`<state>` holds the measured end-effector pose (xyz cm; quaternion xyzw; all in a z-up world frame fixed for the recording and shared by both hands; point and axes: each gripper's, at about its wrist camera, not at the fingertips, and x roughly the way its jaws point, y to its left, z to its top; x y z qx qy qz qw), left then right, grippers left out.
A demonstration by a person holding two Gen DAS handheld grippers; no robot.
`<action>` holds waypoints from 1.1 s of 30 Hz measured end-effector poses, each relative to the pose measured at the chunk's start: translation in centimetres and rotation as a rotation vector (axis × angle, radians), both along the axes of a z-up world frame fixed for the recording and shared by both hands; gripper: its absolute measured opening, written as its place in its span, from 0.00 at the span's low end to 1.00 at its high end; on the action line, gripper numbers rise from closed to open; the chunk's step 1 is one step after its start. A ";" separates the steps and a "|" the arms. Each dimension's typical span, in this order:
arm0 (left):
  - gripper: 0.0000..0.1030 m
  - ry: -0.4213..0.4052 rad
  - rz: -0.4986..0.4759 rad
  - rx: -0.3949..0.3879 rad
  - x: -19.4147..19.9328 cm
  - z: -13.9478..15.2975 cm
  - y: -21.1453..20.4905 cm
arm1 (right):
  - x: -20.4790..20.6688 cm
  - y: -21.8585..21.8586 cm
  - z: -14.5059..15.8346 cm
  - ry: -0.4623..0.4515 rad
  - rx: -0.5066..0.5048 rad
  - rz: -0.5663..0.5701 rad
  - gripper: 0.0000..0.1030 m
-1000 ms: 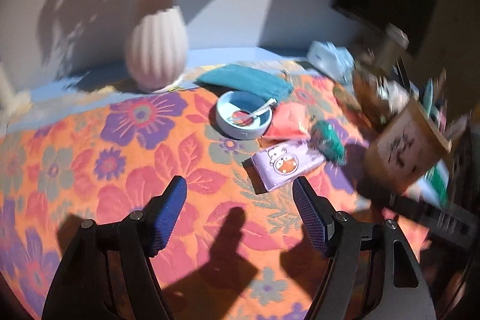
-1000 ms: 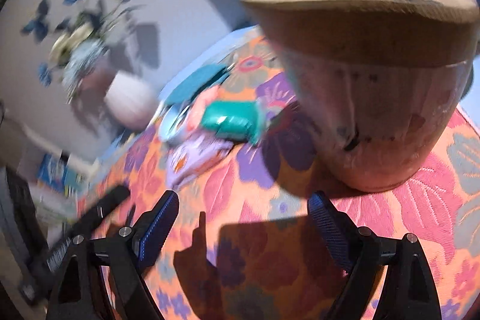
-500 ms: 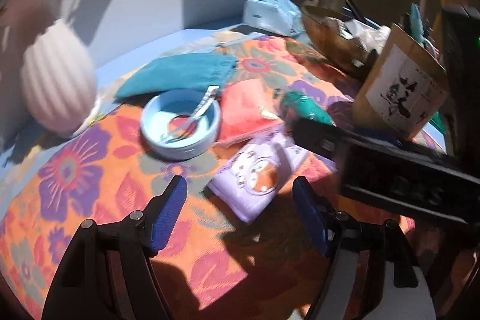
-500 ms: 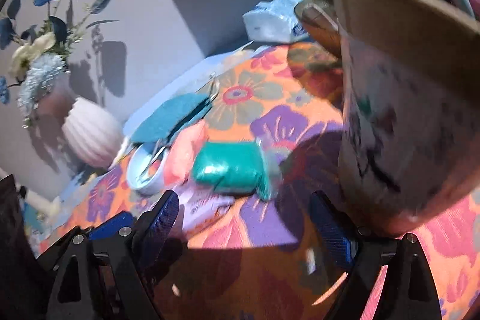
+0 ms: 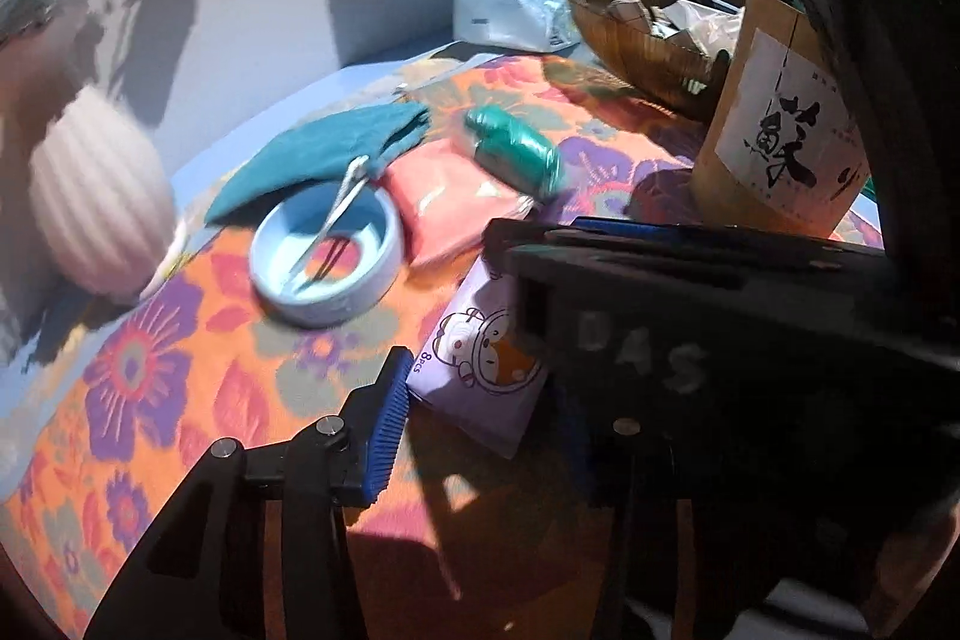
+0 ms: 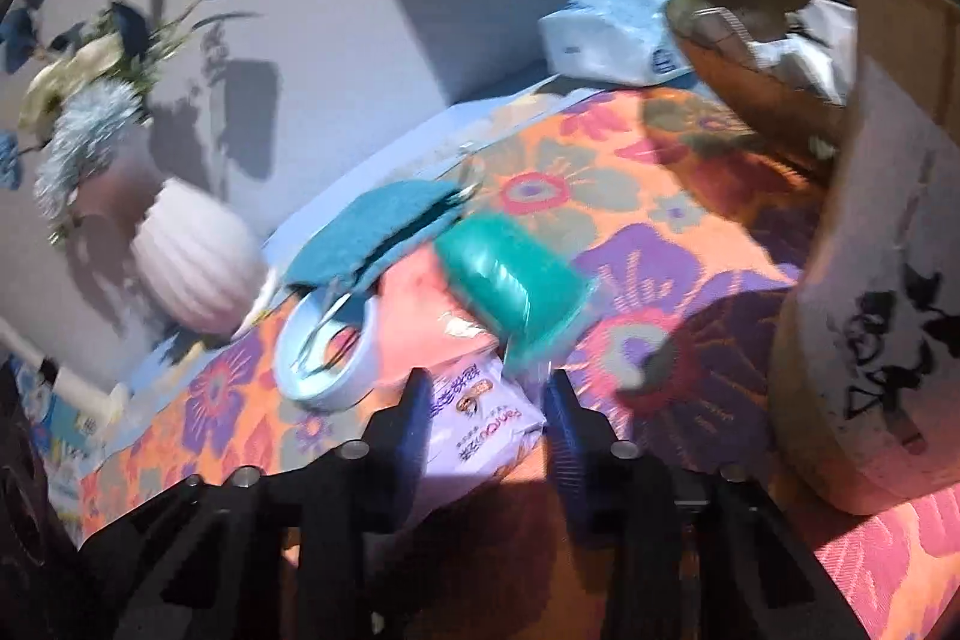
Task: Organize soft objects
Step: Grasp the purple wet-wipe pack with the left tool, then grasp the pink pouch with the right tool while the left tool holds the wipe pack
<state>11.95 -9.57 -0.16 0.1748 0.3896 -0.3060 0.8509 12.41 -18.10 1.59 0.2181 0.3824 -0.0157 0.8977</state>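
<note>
A purple tissue pack (image 5: 474,370) with a cartoon print lies on the flowered cloth; it also shows in the right wrist view (image 6: 480,418). Behind it lie an orange pack (image 5: 450,196), a green pack (image 5: 516,148) and a teal cloth pouch (image 5: 324,154). My left gripper (image 5: 480,424) is open, its fingers on either side of the purple pack's near end; the right gripper's body hides its right finger. My right gripper (image 6: 489,412) has narrowed around the purple pack's other end, which lies between its blue pads; contact is unclear.
A light blue bowl (image 5: 327,250) with a spoon sits left of the packs. A white ribbed vase (image 5: 96,196) stands far left. A cardboard box (image 5: 780,130), a brown bowl (image 5: 636,40) of clutter and a white tissue pack (image 5: 510,16) stand at right and back.
Both grippers have moved in on the purple pack. The right gripper's jaws have narrowed a good deal. The right gripper now covers much of the left wrist view.
</note>
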 end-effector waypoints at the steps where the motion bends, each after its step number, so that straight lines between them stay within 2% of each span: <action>1: 0.40 0.006 0.025 0.000 -0.4 0.1 0.6 | -0.2 0.0 0.0 -0.004 0.004 0.020 0.29; 6: 0.40 0.016 0.177 -0.015 -2.4 0.2 4.0 | -2.1 1.0 0.0 -0.019 0.051 0.210 0.28; 9: 0.40 0.026 0.338 -0.064 -3.0 0.1 7.1 | -3.0 1.3 0.2 -0.002 -0.006 0.198 0.28; 10: 0.40 0.024 0.380 -0.078 -3.0 0.1 7.9 | -2.8 1.3 0.3 0.006 -0.026 0.178 0.34; 11: 0.40 0.020 0.431 -0.099 -3.1 0.2 9.0 | -2.4 1.2 0.3 0.014 -0.035 0.166 0.51; 13: 0.40 0.012 0.497 -0.143 -3.3 0.2 10.8 | -1.0 1.1 0.2 0.028 -0.042 0.152 0.71; 18: 0.40 0.001 0.587 -0.245 -3.0 0.2 13.6 | 2.0 0.6 0.2 0.035 -0.035 0.122 0.71; 20: 0.40 0.001 0.590 -0.251 -3.1 0.1 13.7 | 2.9 0.6 0.2 0.032 -0.043 0.111 0.70; 24: 0.39 -0.034 0.564 -0.215 -3.5 0.3 12.8 | 4.5 0.6 0.3 0.024 -0.070 0.099 0.66; 28: 0.39 -0.036 0.558 -0.215 -3.3 0.3 12.6 | 5.1 0.9 0.4 0.015 -0.066 0.128 0.45; 33: 0.39 -0.040 0.576 -0.213 -3.4 0.3 12.8 | 3.6 0.9 0.5 0.010 -0.042 0.156 0.37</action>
